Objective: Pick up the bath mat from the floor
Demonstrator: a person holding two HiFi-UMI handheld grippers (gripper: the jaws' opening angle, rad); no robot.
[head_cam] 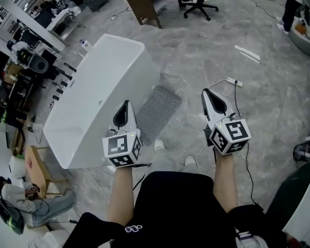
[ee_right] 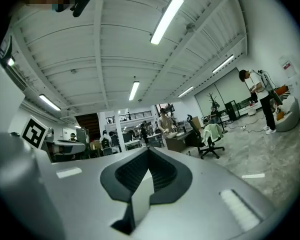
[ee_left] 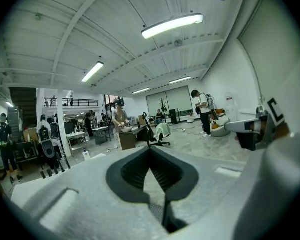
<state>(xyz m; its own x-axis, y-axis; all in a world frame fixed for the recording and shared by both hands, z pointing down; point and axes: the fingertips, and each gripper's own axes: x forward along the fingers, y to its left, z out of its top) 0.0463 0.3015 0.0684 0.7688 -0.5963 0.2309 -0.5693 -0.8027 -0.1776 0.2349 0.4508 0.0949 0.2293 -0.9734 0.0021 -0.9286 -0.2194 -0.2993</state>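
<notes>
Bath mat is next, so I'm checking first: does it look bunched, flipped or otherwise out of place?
Nothing stands out. The grey bath mat lies flat on the floor alongside the white bathtub, with no folds visible. The only stray item is a corded white power strip, lying loose nearby.

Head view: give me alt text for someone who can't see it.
A person looking down holds out two shut, empty grippers, the left gripper and the right gripper. Between them, a grey bath mat lies flat on the marble floor beside a white bathtub.
</notes>
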